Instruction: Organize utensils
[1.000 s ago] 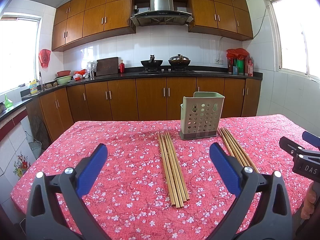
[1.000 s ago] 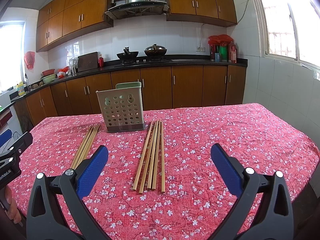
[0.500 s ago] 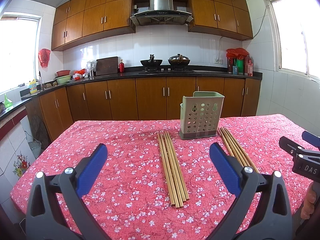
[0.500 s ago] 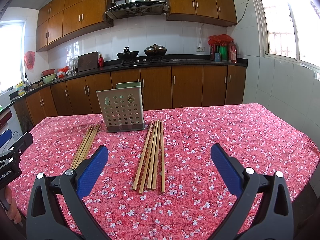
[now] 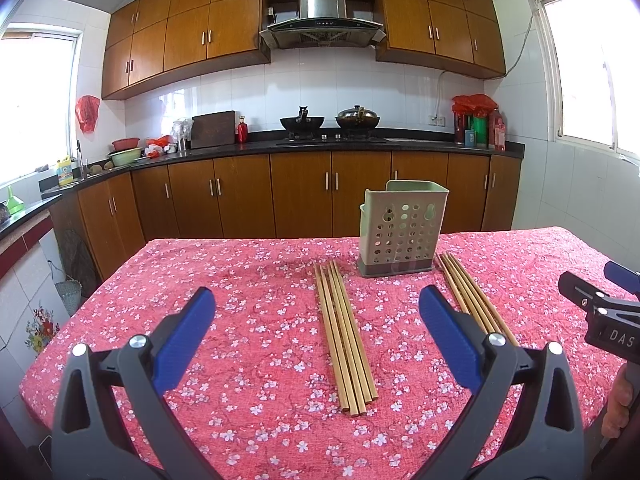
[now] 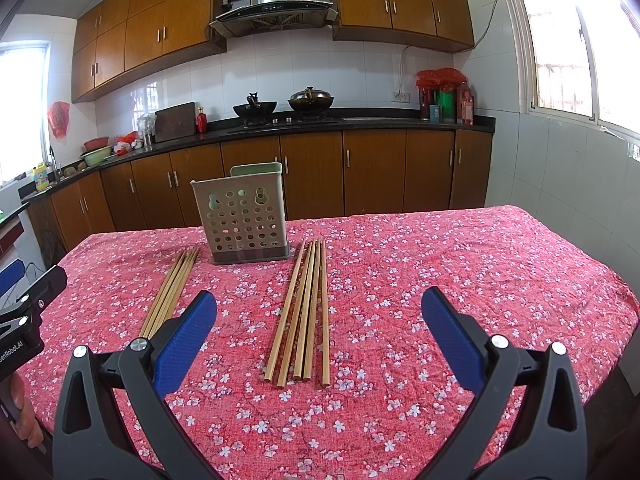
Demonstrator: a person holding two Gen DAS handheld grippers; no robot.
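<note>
A pale green perforated utensil holder (image 5: pixel 402 229) stands upright on the red floral tablecloth (image 5: pixel 248 280); it also shows in the right wrist view (image 6: pixel 244 216). Two bundles of wooden chopsticks lie flat on either side of it: the left bundle (image 5: pixel 344 332) (image 6: pixel 170 292) and the right bundle (image 5: pixel 470 296) (image 6: pixel 304 312). My left gripper (image 5: pixel 318 308) is open and empty, above the cloth short of the left bundle. My right gripper (image 6: pixel 318 308) is open and empty, short of the right bundle.
The table's near and side edges drop off around the cloth (image 6: pixel 520 280). Brown kitchen cabinets (image 5: pixel 304 196) and a dark counter with two woks (image 5: pixel 330 122) stand behind the table. The other gripper's body shows at each view's edge (image 5: pixel 600 312) (image 6: pixel 24 312).
</note>
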